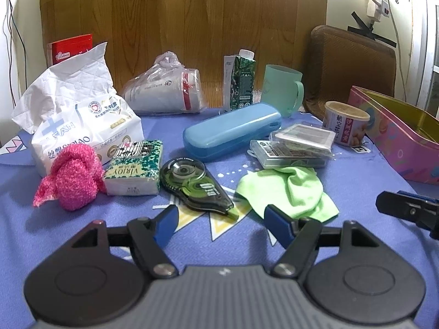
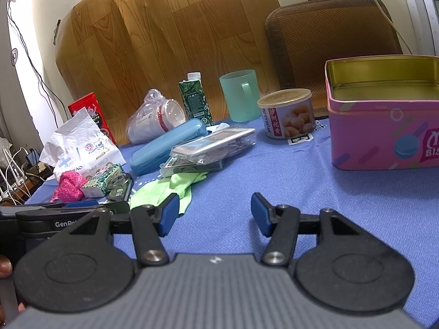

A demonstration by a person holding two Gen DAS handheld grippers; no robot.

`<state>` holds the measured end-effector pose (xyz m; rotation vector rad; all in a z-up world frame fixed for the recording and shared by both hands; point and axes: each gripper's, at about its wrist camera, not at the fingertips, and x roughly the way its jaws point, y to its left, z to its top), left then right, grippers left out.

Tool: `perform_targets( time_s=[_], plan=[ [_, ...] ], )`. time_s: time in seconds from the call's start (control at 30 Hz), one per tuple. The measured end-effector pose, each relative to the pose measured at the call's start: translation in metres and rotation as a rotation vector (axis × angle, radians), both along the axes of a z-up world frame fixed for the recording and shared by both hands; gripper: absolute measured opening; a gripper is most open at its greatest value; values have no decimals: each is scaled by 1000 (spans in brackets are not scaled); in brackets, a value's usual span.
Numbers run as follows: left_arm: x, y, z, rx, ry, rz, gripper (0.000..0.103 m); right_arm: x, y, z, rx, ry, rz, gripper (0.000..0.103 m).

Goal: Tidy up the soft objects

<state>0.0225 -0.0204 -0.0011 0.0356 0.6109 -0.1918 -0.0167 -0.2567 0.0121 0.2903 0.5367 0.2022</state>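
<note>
On the blue cloth lie the soft things: a pink knitted scrubber (image 1: 70, 176) (image 2: 68, 183), a small green tissue pack (image 1: 135, 168) (image 2: 103, 182), a big white tissue bag (image 1: 74, 112) (image 2: 79, 142) and a crumpled green cloth (image 1: 290, 189) (image 2: 167, 189). My left gripper (image 1: 221, 224) stands open just short of the green cloth and a correction-tape dispenser (image 1: 196, 186), nothing between its blue pads. My right gripper (image 2: 215, 213) is open too, above bare blue cloth, with the green cloth by its left finger. An open pink tin (image 2: 384, 134) (image 1: 395, 142) sits empty at the right.
Behind are a blue case (image 1: 233, 130), clear plastic boxes (image 1: 299, 145), a nut can (image 1: 347, 123), a teal mug (image 1: 282, 90), a green carton (image 1: 241, 81), bagged cups (image 1: 167, 87) and a red box (image 1: 70, 48). A wooden board and a brown cushion stand at the back.
</note>
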Motion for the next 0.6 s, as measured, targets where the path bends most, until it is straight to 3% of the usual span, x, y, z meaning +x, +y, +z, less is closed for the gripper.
perform_targets(
  time_s=[0.6],
  plan=[
    [-6, 4, 3, -26, -41, -13, 75, 3, 2, -1, -35, 11, 3, 61]
  ],
)
